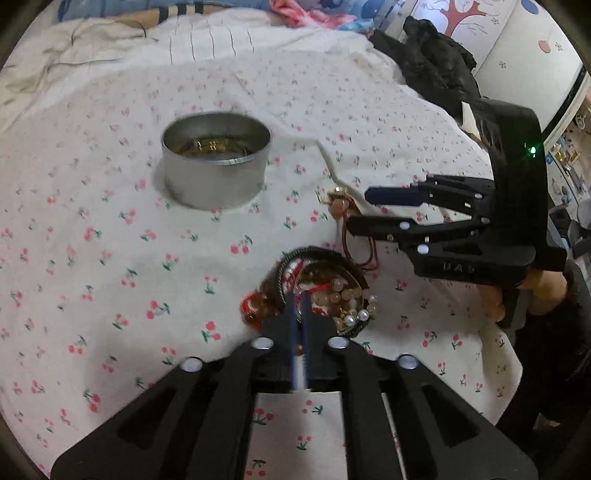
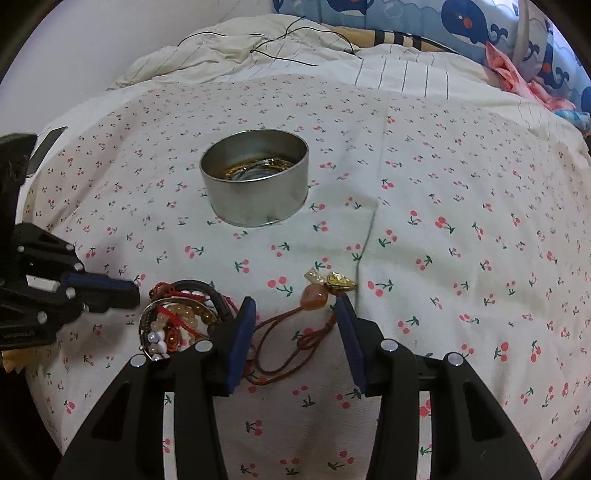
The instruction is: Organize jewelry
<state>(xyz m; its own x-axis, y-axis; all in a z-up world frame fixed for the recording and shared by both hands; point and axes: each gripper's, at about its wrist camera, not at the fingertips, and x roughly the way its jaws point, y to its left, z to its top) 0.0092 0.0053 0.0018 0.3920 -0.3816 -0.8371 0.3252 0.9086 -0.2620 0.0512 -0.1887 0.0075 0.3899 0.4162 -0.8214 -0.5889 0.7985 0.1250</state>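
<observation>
A round metal tin (image 1: 216, 162) stands on the cherry-print sheet with gold jewelry in its bottom; it also shows in the right wrist view (image 2: 255, 177). A pile of bead bracelets (image 1: 325, 295) lies in front of my left gripper (image 1: 299, 299), whose jaws are closed just above or at the pile; whether they pinch a piece is hidden. In the right wrist view the pile (image 2: 177, 321) lies at lower left. My right gripper (image 2: 295, 306) is open, its jaws either side of a brown cord necklace (image 2: 291, 332) with an amber stone and gold charm (image 2: 340, 280).
The cherry-print sheet (image 2: 443, 258) covers a bed. Rumpled cream bedding (image 2: 258, 48) and a whale-print pillow (image 2: 480, 26) lie behind. Dark clothing (image 1: 432, 55) lies at the far right edge of the bed.
</observation>
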